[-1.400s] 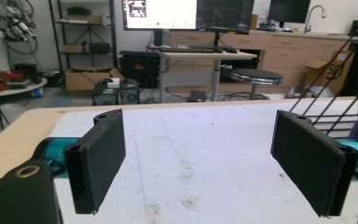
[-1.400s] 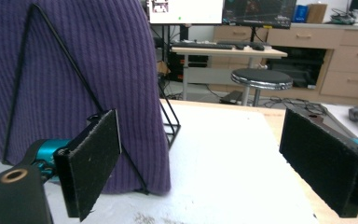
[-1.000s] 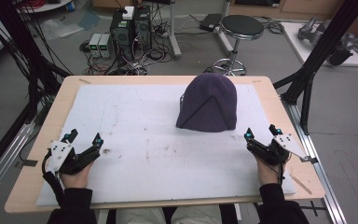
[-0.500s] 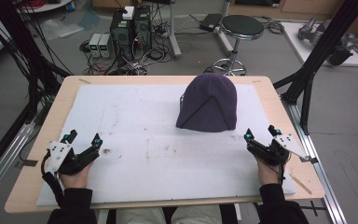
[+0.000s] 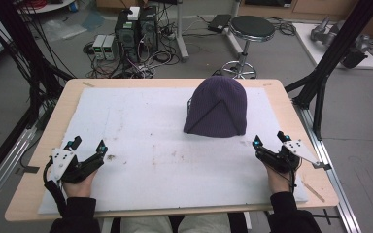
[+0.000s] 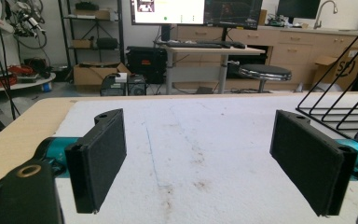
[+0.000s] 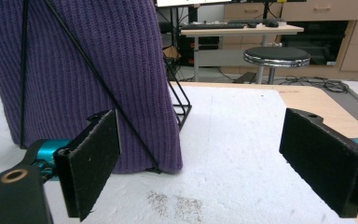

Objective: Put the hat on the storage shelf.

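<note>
A purple knit hat (image 5: 217,108) sits over a black wire stand (image 7: 177,105) on the desk's (image 5: 39,160) white mat, right of centre. Left tongs (image 5: 87,148) and right tongs (image 5: 270,138) rest spread, empty. A hasty tug could snag the knit and tip the stand.

Centre of table: white foam mat (image 5: 145,131) bare between the two hands, wide passage.
Far right of mat: purple knitted beanie (image 5: 217,108) stretched over a black wire frame (image 7: 179,105), upright, blocking that quarter.
Left gripper (image 5: 87,150): jaws spread, nothing between them, bare mat ahead.
Right gripper (image 5: 269,141): jaws spread, beanie just beyond the left jaw, bare mat ahead of the right jaw.
Mat edges: light wooden tabletop (image 5: 63,104) exposed all round.
</note>
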Available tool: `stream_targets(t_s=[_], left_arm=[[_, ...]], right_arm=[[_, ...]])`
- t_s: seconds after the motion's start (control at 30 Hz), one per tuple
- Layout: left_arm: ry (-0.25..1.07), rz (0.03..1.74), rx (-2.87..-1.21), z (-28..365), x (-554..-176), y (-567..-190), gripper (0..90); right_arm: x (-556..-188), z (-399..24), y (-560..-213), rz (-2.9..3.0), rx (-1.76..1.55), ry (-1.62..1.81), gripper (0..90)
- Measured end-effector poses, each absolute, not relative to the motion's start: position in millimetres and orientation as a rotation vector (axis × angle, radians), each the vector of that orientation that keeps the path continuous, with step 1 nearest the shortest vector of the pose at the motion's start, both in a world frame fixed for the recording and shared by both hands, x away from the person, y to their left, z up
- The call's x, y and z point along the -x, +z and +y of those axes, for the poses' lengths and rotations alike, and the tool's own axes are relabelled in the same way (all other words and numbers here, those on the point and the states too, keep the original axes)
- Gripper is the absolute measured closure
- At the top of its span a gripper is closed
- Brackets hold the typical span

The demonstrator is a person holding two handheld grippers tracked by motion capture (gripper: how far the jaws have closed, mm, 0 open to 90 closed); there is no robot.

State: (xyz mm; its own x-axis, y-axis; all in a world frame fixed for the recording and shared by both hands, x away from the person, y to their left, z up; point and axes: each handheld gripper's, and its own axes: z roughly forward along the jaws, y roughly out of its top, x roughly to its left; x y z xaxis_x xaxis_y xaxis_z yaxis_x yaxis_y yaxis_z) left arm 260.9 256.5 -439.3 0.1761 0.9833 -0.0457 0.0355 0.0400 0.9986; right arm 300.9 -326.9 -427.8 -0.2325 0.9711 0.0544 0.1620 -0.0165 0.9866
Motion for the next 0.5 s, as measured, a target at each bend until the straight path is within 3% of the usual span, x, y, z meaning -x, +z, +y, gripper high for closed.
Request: stream_targets(t_s=[0.5], left_arm=[[1.027, 1.115, -1.275, 256.8, -258.1, -439.6, 19.0]], right_arm=[[-298.2, -326.1, -427.8, 1.501, -1.239, 1.334, 11.8]])
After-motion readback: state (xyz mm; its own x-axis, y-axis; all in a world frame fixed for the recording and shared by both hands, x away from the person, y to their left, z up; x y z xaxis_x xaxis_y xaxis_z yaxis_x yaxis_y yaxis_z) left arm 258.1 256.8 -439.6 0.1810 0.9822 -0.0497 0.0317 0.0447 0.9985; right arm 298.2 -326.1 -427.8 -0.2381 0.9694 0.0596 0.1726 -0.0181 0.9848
